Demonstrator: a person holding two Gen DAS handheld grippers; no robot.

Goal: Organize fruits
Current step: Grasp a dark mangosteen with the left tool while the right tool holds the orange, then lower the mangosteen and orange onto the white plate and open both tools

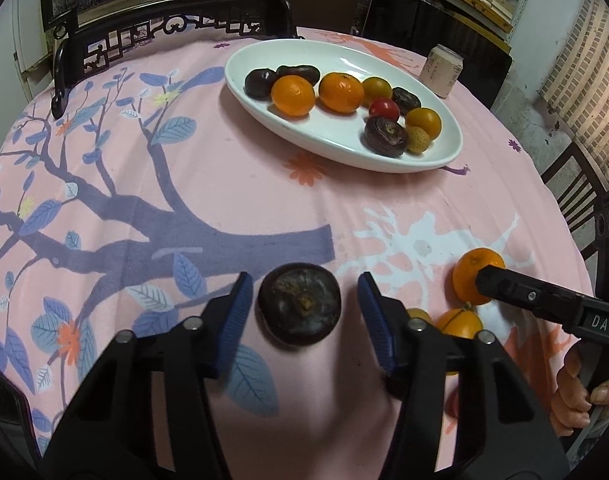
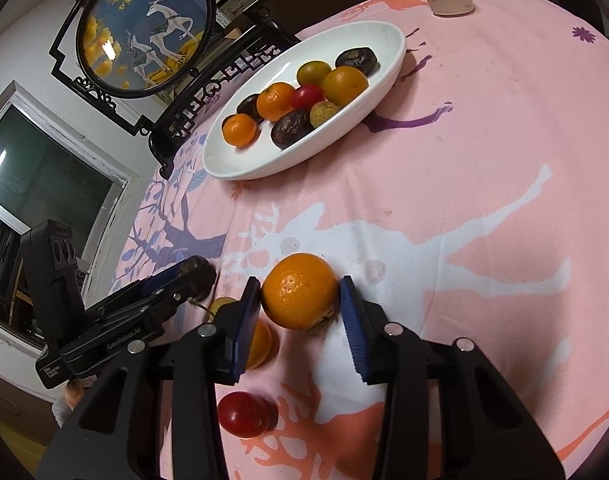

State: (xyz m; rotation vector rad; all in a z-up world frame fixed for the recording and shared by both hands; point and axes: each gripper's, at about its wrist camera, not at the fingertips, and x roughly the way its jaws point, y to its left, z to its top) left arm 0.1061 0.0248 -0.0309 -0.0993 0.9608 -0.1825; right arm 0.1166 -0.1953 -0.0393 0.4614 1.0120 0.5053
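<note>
Round table under a pink tablecloth (image 1: 232,200) printed with a purple tree and deer shapes, chairs around it. Nearest in the right wrist view, a red cherry tomato (image 2: 244,414) lies on the cloth under the right gripper (image 2: 300,312) – the left view doesn't show it at all. The right gripper's blue pads sit either side of a loose orange (image 2: 300,290); the left pad looks to be touching it, a thin sliver of cloth shows at the right pad, so I can't tell if it's actually clamped. Just beside it, half hidden behind the finger, is a second orange fruit (image 2: 262,342), and a yellowish one (image 2: 222,306) mostly covered. The left gripper (image 1: 302,312) has its jaws partly apart around a dark brown round fruit (image 1: 299,305), gaps on both sides, not touching; in the right view that fruit is almost entirely blocked by the gripper. Further back is the white oval dish (image 1: 332,144) – I count nine pieces in it: two oranges, four dark ones, two yellow-orange small ones plus a pale bumpy one, and one red tomato, so ten really. At the far edge stands a drink can (image 1: 440,70), top cut off in the right view. The deer picture in its dark round frame (image 2: 144,24) shows properly only from the right.
</note>
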